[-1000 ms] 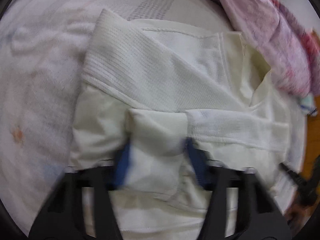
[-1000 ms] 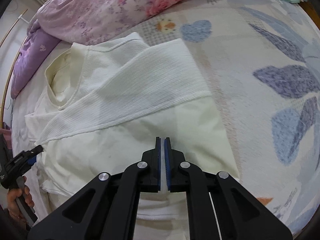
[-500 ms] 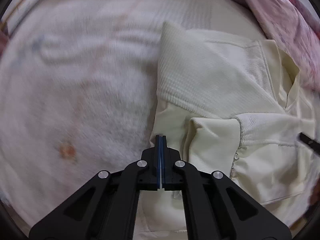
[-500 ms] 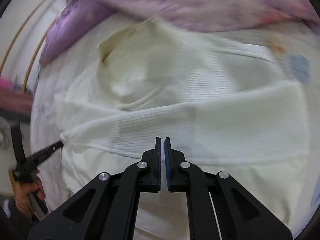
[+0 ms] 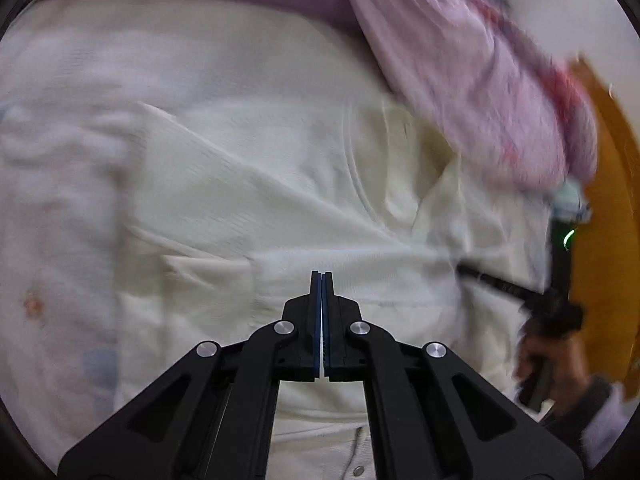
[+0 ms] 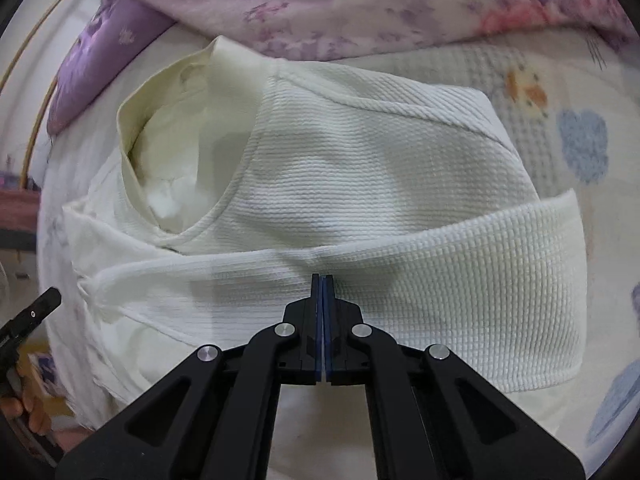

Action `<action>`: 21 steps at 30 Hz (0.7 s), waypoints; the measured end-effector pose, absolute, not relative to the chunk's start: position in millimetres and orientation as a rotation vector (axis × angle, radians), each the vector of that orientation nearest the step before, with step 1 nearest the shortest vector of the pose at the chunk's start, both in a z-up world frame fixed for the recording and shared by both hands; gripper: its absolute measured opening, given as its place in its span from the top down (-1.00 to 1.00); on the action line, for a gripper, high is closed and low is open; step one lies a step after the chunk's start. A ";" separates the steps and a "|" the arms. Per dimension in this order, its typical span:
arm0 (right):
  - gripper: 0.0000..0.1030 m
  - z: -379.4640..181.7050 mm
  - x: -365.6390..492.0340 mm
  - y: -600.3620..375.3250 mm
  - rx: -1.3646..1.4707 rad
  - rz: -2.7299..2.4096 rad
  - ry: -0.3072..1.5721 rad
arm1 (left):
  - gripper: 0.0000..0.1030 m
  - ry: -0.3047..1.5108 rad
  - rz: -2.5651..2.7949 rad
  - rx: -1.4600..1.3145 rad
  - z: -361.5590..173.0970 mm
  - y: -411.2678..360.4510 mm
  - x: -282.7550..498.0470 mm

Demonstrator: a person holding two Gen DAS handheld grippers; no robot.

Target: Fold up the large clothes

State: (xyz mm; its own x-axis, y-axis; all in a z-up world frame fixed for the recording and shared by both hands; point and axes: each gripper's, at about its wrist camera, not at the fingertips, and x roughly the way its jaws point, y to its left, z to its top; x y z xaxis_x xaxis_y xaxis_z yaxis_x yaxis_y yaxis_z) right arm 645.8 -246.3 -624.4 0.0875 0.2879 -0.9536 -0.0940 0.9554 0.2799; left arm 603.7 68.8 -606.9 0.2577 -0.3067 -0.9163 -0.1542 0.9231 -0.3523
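Observation:
A cream ribbed top (image 6: 360,184) lies on the bed with its collar (image 6: 132,128) open at the left. One sleeve (image 6: 460,288) is folded flat across the chest. My right gripper (image 6: 322,278) is shut with nothing in it, its tips at the upper edge of that sleeve. The left wrist view is blurred and shows the same top (image 5: 280,200). My left gripper (image 5: 322,276) hangs shut and empty over its middle, near the folded cuff (image 5: 208,272). Each gripper shows at the other view's edge: right gripper (image 5: 500,286), left gripper (image 6: 36,312).
A floral pink and purple quilt (image 6: 380,4) lies bunched just behind the collar, with a purple pillow (image 6: 104,48) beside it. The pale bedsheet (image 6: 584,144) has blue cloud prints. A hand (image 5: 556,364) holds the right gripper near the orange bed edge (image 5: 608,208).
My left gripper let go of the cuff, shut, swung out to the garment's left edge and came back over its middle. My right gripper moved from the lower body up to the folded sleeve.

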 end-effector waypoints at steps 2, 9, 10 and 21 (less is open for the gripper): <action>0.89 -613.6 649.3 -266.4 0.225 0.243 1.420 | 0.99 1.439 -0.051 -0.337 -647.4 60.6 609.7; -0.07 -586.5 657.6 -379.8 0.461 -0.084 1.276 | 0.95 1.435 -0.039 -0.407 -673.0 75.0 602.1; -0.07 -593.5 659.6 -388.1 0.512 -0.088 1.297 | 0.95 1.435 -0.035 -0.395 -670.1 77.5 594.0; 0.89 -635.8 686.6 -382.5 0.597 0.052 1.554 | 0.95 1.429 -0.030 -0.369 -668.8 68.8 585.9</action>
